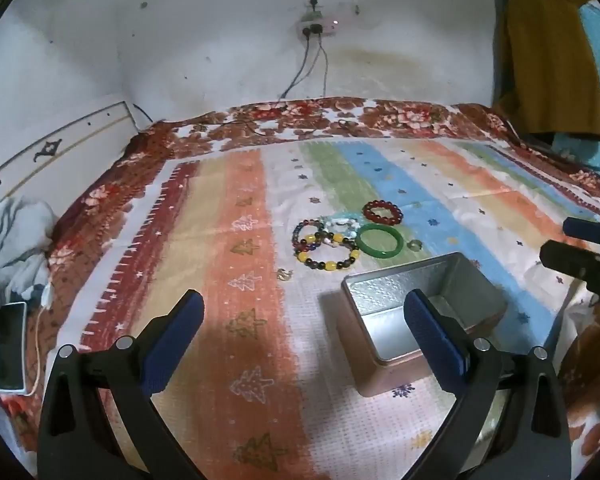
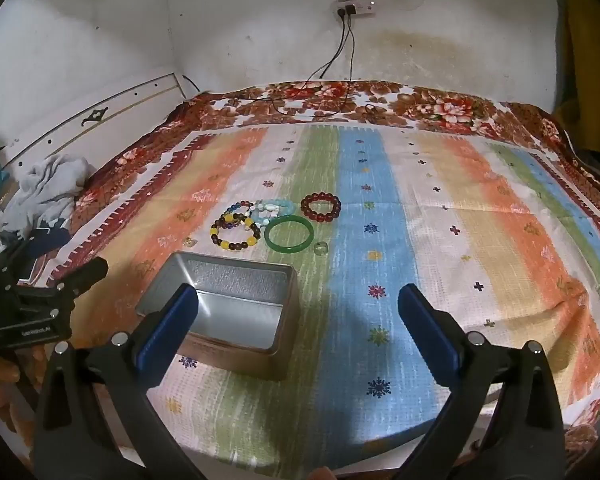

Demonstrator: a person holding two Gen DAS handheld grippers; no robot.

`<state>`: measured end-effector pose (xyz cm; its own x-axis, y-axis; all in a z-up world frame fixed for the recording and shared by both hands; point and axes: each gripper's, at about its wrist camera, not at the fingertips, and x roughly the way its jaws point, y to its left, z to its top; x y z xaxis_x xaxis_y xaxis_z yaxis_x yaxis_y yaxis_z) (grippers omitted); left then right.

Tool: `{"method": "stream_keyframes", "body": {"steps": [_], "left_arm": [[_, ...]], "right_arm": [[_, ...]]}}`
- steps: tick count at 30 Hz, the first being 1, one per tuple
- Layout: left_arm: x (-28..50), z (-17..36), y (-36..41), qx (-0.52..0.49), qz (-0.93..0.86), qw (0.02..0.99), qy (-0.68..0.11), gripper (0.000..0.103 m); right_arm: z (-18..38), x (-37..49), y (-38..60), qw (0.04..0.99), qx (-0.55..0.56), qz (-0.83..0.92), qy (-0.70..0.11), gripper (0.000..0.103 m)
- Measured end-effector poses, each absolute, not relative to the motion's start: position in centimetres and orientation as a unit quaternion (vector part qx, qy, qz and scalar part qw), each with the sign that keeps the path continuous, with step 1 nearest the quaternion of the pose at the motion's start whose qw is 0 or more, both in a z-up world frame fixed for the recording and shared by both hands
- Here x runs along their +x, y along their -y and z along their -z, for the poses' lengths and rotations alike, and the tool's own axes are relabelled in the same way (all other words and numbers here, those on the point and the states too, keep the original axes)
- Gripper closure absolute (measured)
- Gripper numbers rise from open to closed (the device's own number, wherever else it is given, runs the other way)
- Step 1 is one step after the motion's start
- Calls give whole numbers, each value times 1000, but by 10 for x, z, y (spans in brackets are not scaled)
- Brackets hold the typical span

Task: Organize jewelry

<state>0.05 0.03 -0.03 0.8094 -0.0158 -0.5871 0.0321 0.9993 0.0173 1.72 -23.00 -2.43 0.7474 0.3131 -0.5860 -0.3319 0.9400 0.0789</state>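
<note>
A cluster of jewelry lies on the striped cloth: a green bangle [image 1: 380,241] [image 2: 289,233], a dark red bead bracelet [image 1: 382,213] [image 2: 321,207], a yellow-and-brown bead bracelet [image 1: 329,253] [image 2: 235,233], a pale blue-white bracelet [image 1: 342,224] [image 2: 271,209] and a multicoloured one [image 1: 306,233]. Two small rings [image 1: 414,245] [image 1: 284,275] lie beside them. An open, empty metal tin [image 1: 422,308] [image 2: 236,304] stands nearer than the jewelry. My left gripper [image 1: 304,328] is open above the cloth left of the tin. My right gripper [image 2: 300,320] is open, with nothing between its fingers.
A floral blanket [image 2: 340,100] lies under the striped cloth [image 2: 460,240]. Cables [image 2: 340,56] hang from a wall socket at the back. Crumpled clothes [image 2: 48,188] and a phone [image 1: 10,346] lie at the left. A brown garment [image 1: 552,56] hangs at the right.
</note>
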Motion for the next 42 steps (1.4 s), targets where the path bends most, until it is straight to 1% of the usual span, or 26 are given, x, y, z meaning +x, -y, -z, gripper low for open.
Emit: {"method": "stream_keyframes", "body": {"steps": [3, 4, 5, 6, 31, 42], "left_arm": [[2, 2, -2, 3, 28, 950, -312, 6], [3, 2, -4, 3, 20, 950, -313, 6], [3, 3, 2, 32, 6, 949, -312, 6], [2, 5, 2, 34, 3, 951, -308, 6], [6, 6, -7, 0, 18, 948, -318, 5], [7, 5, -17, -11, -15, 947, -321, 6]], "right_arm": [[26, 16, 225, 934, -17, -173, -311, 5], [27, 19, 230, 932, 0, -177, -316, 5], [27, 19, 229, 932, 0, -177, -316, 5], [26, 21, 228, 932, 0, -176, -317, 5], [30, 18, 223, 930, -26, -173, -323, 5], [33, 17, 220, 928, -28, -181, -324, 5]]}}
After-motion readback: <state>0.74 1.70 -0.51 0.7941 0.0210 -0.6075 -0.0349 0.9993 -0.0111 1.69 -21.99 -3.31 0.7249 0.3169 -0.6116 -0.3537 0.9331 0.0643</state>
